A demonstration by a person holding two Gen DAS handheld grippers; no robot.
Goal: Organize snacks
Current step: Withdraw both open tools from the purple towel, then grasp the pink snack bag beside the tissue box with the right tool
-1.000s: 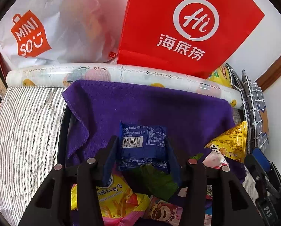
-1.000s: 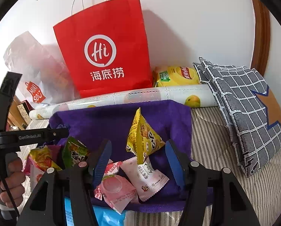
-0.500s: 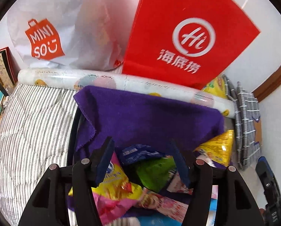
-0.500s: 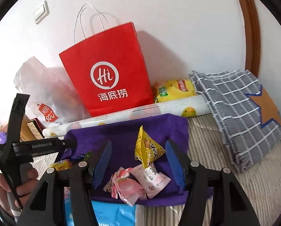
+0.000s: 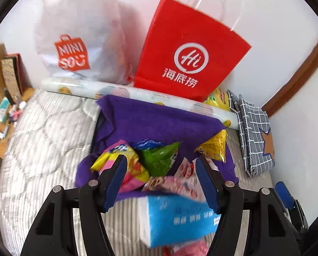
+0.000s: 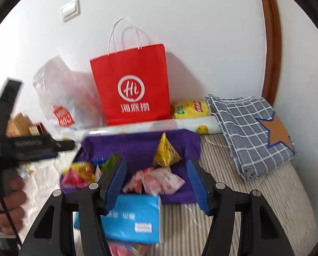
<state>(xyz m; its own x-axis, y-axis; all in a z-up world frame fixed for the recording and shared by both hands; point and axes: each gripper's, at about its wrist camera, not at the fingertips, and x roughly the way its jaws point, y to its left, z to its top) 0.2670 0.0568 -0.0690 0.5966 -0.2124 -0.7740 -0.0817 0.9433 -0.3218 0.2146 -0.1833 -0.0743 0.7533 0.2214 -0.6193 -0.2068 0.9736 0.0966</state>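
Observation:
A purple cloth lies on the striped bed with several snack packets on it: a blue packet, a green one, a yellow-and-pink one, a yellow triangular one and pink-white ones. My left gripper hovers above the pile, its jaws opening, with nothing between them. Over the cloth's near edge my right gripper stands open and holds nothing. A light blue tissue pack lies in front of the cloth.
A red paper bag and a white plastic bag lean on the wall behind a patterned roll. A grey checked cloth and a yellow chip bag lie at the right. A hand holds the left gripper.
The left gripper let go of the blue packet, which now lies on the pile, and its jaws widened. Both grippers rose and drew back from the cloth, bringing the tissue pack into view.

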